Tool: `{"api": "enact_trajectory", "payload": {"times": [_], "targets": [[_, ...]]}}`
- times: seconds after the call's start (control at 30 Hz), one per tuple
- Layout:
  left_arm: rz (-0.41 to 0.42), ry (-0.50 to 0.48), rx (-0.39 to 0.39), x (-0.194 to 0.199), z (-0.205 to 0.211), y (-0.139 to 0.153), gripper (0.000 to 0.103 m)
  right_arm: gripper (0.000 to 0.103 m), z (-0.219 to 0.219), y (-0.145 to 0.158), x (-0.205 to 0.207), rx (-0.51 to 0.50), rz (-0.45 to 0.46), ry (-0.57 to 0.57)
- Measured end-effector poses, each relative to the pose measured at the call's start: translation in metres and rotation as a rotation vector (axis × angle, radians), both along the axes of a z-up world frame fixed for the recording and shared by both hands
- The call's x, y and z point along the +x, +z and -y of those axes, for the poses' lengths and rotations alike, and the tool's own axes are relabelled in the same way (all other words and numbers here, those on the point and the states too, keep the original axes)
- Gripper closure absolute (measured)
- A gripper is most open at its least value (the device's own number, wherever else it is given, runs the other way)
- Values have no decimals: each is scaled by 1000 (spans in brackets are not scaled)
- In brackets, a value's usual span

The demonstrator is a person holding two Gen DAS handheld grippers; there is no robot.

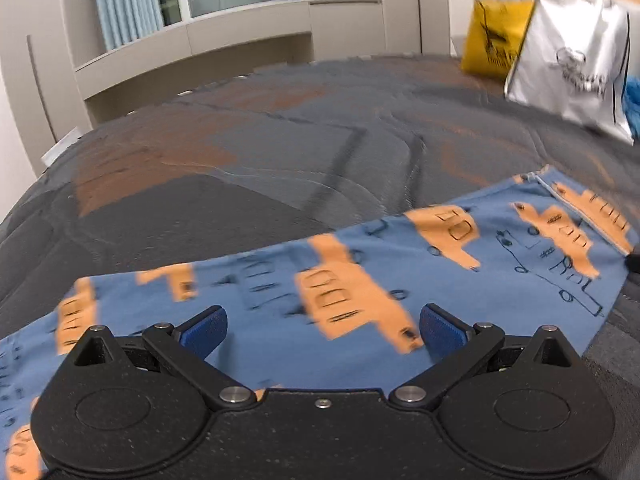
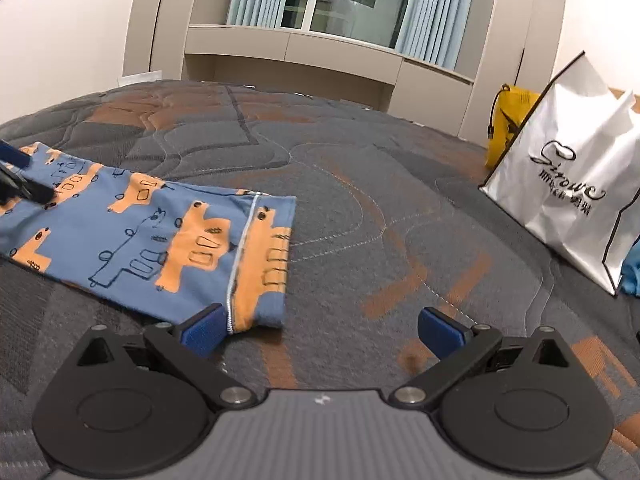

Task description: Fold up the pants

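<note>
Pants (image 2: pixel 132 236) lie flat on the bed (image 2: pixel 360 184), a blue pair printed with orange animals and dark outline drawings, stretched as a long band from left to right. Cuff end with its pale stitched seam points right and a little toward me in the right wrist view; the rest runs off the left edge of that picture.

My left gripper (image 1: pixel 323 330) hovers over the middle of the band, jaws spread wide, nothing between the blue pads (image 1: pixel 205 330). Cannot tell whether the pads touch the cloth. Left view is blurred, so print detail is soft. The same gripper shows in the right view as a dark shape at the far left, over the pants.

My right gripper (image 2: pixel 322 330) sits at the near right corner of the cuff, jaws also wide apart and holding nothing. Its left pad (image 2: pixel 204 330) is just beside the cuff seam, at or over the hem edge; its right pad is over bare quilt, well clear of the cloth.

Bed cover is grey quilted fabric with rust-coloured patches. White paper bag (image 2: pixel 568 196) with dark lettering stands at the far right of the bed, a yellow bag (image 2: pixel 506 120) behind it. Something bright blue (image 2: pixel 632 268) peeks out at the right edge, beside the white bag. Window (image 2: pixel 340 4) with pale blue curtains on the far wall.
</note>
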State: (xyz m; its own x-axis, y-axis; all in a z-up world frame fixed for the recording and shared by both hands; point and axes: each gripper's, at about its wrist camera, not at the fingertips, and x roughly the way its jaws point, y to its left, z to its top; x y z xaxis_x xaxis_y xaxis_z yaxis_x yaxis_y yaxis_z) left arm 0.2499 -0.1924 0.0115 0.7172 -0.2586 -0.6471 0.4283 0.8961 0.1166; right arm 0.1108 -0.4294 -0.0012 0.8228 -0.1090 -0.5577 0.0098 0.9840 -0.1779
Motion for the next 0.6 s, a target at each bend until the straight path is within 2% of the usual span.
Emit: {"api": "enact_trajectory", "payload": {"times": [0.07, 0.17, 0.2, 0.23, 0.3, 0.37, 0.4, 0.5, 0.6], "targets": [[14, 14, 1, 4, 8, 2, 1, 0, 12, 1, -7, 19, 8, 1], [13, 22, -15, 10, 17, 13, 1, 0, 24, 4, -11, 16, 32, -108], [17, 15, -22, 10, 21, 16, 1, 0, 28, 5, -16, 57, 45, -119], [24, 3, -31, 11, 26, 21, 1, 0, 32, 8, -22, 137, 62, -107], [34, -39, -56, 16, 41, 28, 1, 0, 41, 12, -33, 358, 88, -17], [32, -103, -72, 23, 60, 30, 1, 0, 47, 9, -40, 577, 76, 83], [31, -137, -74, 28, 70, 29, 1, 0, 48, 6, -41, 644, 69, 112], [-2, -235, -78, 45, 101, 23, 1, 0, 46, -4, -37, 772, 31, 160], [-47, -302, -100, 59, 124, 14, 1, 1, 51, -15, -25, 857, -1, 123]]}}
